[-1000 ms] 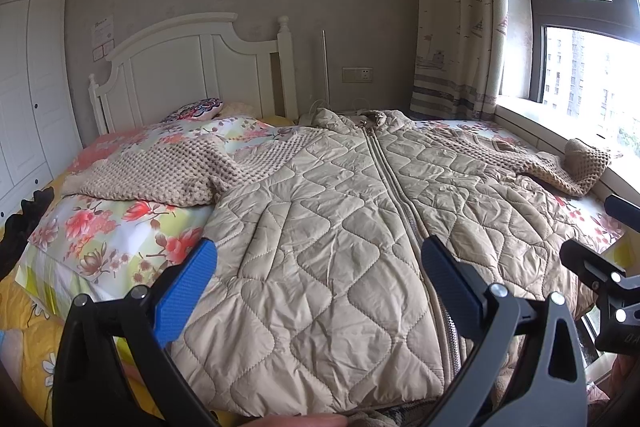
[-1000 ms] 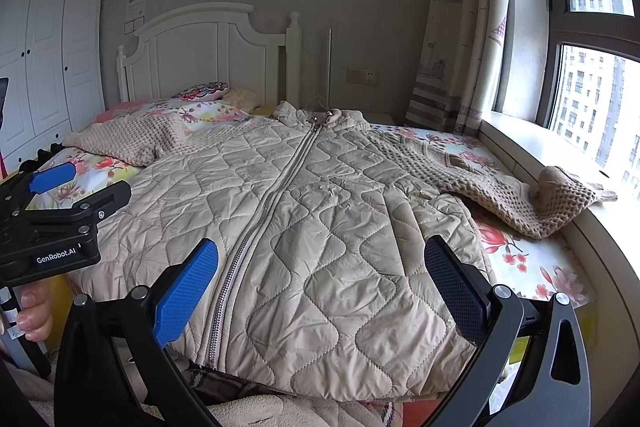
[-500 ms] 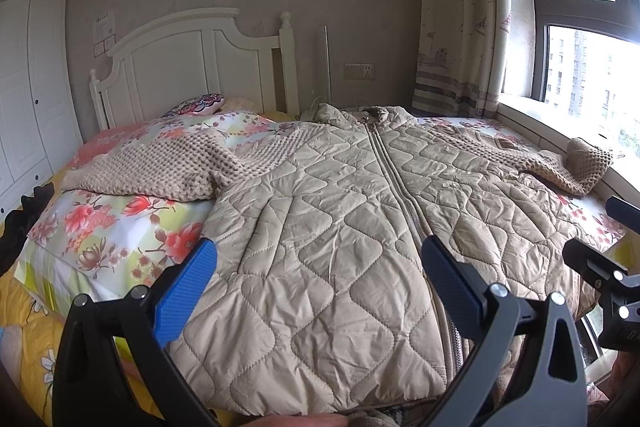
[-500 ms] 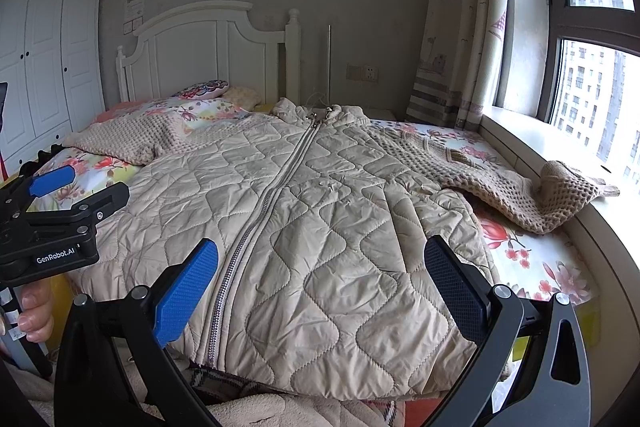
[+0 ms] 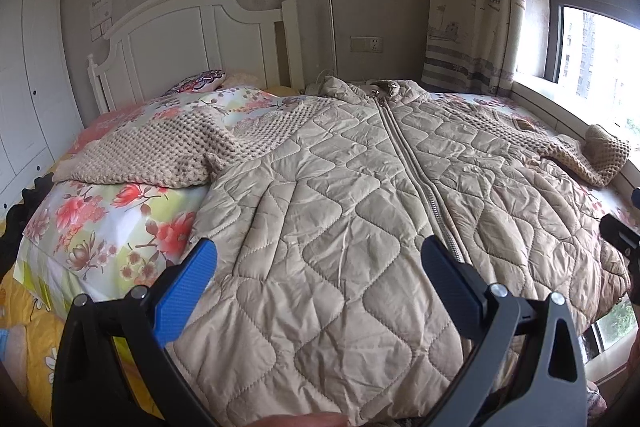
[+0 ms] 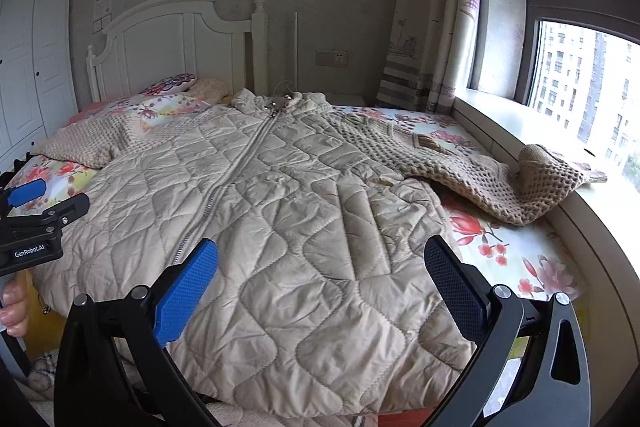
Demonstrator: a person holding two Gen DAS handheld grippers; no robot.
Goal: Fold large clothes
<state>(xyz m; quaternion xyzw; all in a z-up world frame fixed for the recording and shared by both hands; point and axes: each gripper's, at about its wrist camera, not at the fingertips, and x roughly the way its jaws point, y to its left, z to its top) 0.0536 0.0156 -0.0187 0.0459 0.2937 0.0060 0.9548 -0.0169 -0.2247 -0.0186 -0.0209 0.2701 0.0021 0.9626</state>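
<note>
Bed (image 5: 108,223) fills both views, floral sheet under a quilted beige coat (image 5: 360,227) spread flat, front up, zip (image 5: 404,155) closed, collar toward the headboard (image 5: 192,31), hem hanging over the near edge. Knit sleeves (image 6: 480,179) lie out to each side, the right one reaching the sill. The coat looks bulky, soft and springy, its shell probably slick, so a fold may slide back; the knit should grip better. Cuffs or hem corners seem the sensible places to pinch. The left gripper (image 5: 320,263) and the right gripper (image 6: 320,263) both hover above the hem, jaws wide apart, holding nothing.
</note>
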